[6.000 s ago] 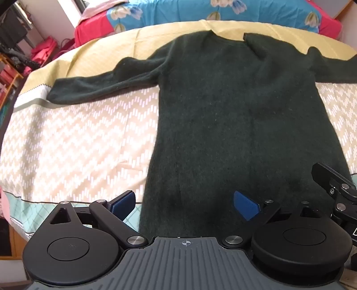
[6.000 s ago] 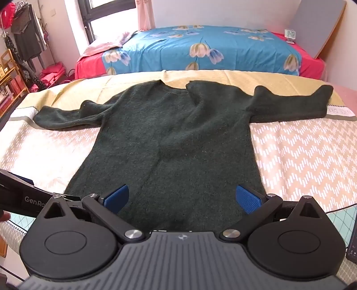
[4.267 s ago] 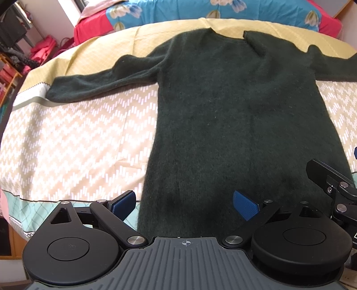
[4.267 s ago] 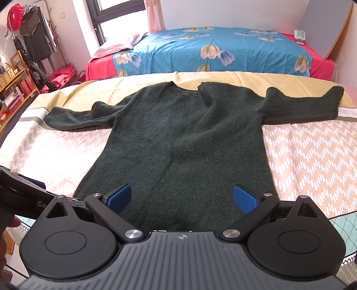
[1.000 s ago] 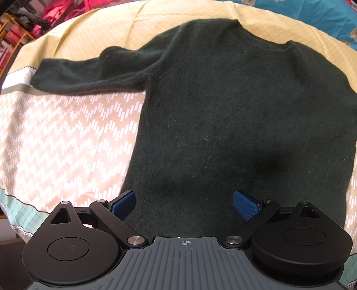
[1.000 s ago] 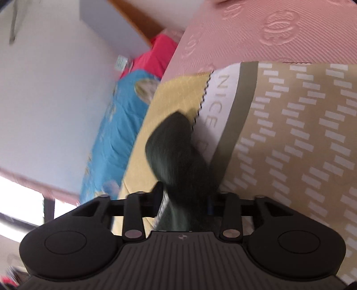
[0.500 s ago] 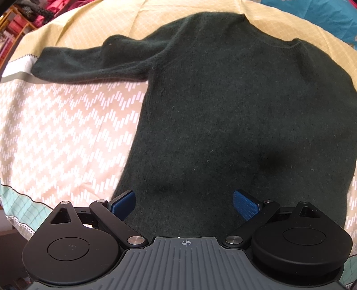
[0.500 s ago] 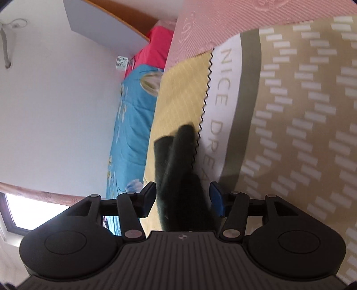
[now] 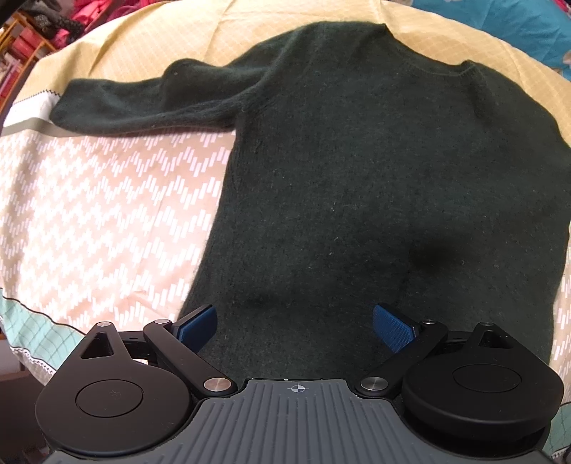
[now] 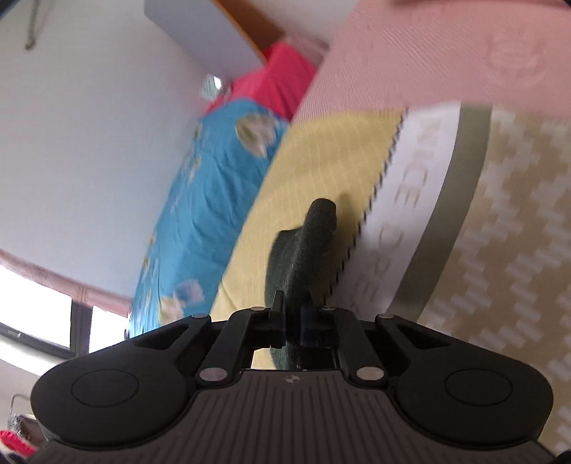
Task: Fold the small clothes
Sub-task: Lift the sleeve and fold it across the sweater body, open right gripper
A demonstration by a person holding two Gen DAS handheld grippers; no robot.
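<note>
A dark green sweater (image 9: 374, 171) lies flat on the patterned bedspread (image 9: 100, 214), its left sleeve (image 9: 142, 103) stretched out to the left. My left gripper (image 9: 294, 324) hangs open above the sweater's lower part, blue pads wide apart and nothing between them. In the right wrist view the cuff end of the sweater's right sleeve (image 10: 307, 246) sticks out beyond my right gripper (image 10: 292, 321), whose jaws have closed on it and pinch the knit. The view is rolled to the side and blurred.
A yellow sheet (image 10: 321, 171) and a white band with lettering (image 10: 417, 178) lie under the sleeve. A blue flowered quilt (image 10: 214, 185) and a pink mattress (image 10: 446, 57) lie beyond. Red clothes and shelves (image 9: 39, 32) stand at the far left.
My right gripper's jaws closed from around the sleeve end onto it, and the hand shifted with the cuff in its grip. The left gripper stayed where it was.
</note>
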